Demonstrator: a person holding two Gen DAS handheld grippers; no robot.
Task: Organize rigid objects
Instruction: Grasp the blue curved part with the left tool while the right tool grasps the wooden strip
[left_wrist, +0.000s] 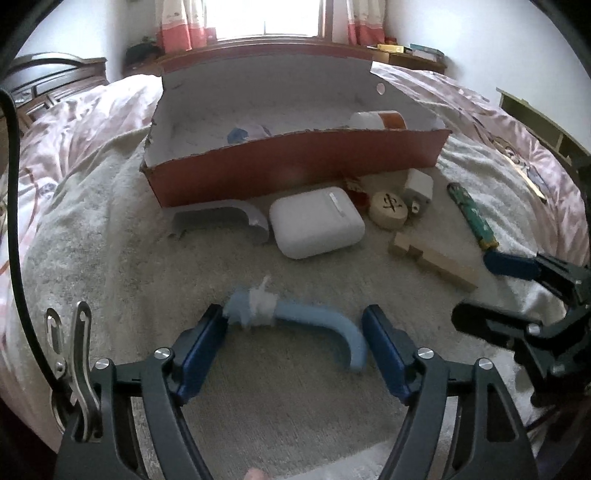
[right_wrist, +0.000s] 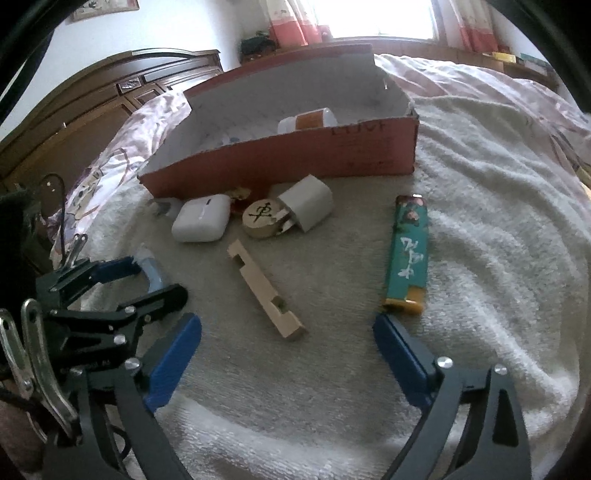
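Note:
My left gripper (left_wrist: 295, 325) is open around a curved blue plastic piece (left_wrist: 317, 323) wrapped with white tape, lying on the grey towel. My right gripper (right_wrist: 288, 339) is open and empty, just behind a notched wooden block (right_wrist: 266, 291). A teal lighter (right_wrist: 406, 254) lies to its right. A white earbud case (left_wrist: 316, 227), a round wooden chess piece (left_wrist: 388, 210) and a white charger plug (left_wrist: 419, 190) lie in front of the red cardboard box (left_wrist: 295, 166). The box holds a white bottle with an orange label (left_wrist: 376, 120) and a small blue item (left_wrist: 238, 134).
A grey curved plastic piece (left_wrist: 221, 218) lies against the box front. The towel lies on a bed with a pink quilt (left_wrist: 74, 122). A dark wooden headboard (right_wrist: 92, 99) stands at the left, a window ledge behind. The right gripper shows in the left wrist view (left_wrist: 524, 295).

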